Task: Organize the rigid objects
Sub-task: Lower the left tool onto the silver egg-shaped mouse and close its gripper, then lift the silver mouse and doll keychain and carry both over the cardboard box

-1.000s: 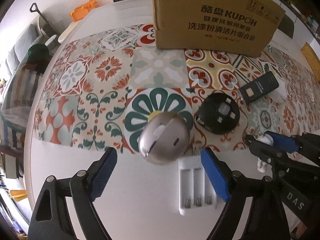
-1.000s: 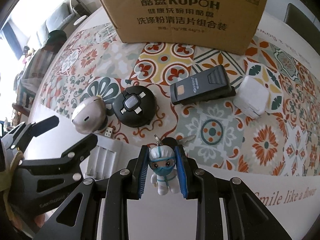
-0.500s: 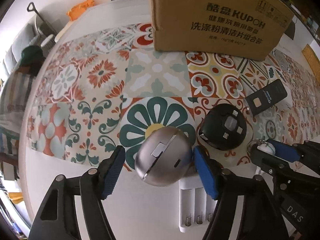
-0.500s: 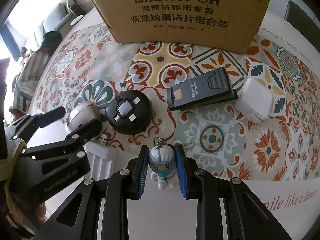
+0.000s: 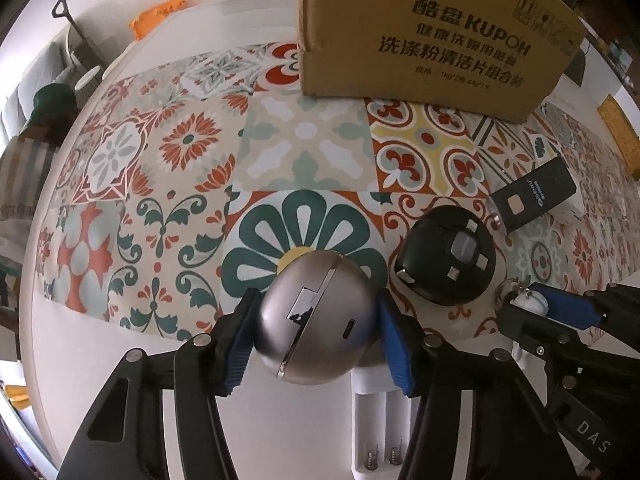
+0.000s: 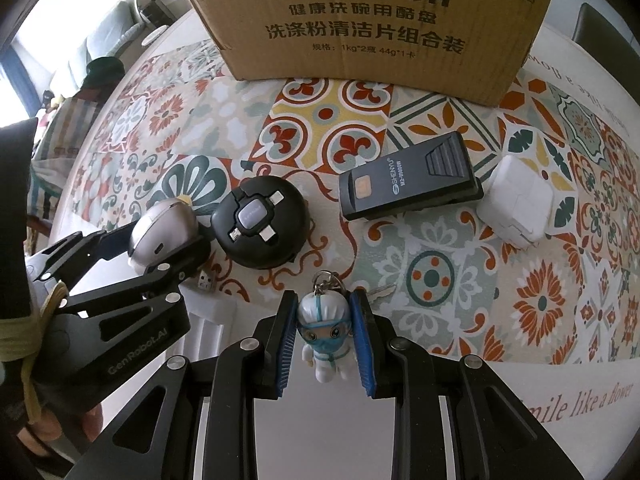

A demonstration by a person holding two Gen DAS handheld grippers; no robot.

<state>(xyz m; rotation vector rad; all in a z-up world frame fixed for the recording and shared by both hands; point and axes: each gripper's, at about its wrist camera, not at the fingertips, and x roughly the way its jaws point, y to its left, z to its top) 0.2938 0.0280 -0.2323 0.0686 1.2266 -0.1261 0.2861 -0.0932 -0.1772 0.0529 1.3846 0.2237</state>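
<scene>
I have both jaws closed on items: left gripper [image 5: 316,332] clamps the silver case [image 5: 314,320], right gripper [image 6: 325,344] the figurine keychain [image 6: 326,340]. Neither is boxed; the black disc [image 6: 260,226], card reader [image 6: 408,178] and white cube [image 6: 520,204] remain mid-frame, before the cardboard box [image 6: 360,16].

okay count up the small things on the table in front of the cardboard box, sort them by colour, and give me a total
Black: 2, the round cable hub and the SHENYU device
White: 3, the charger cube, the battery holder and the masked figure keychain
Silver: 1, the rounded case
Total: 6
</scene>
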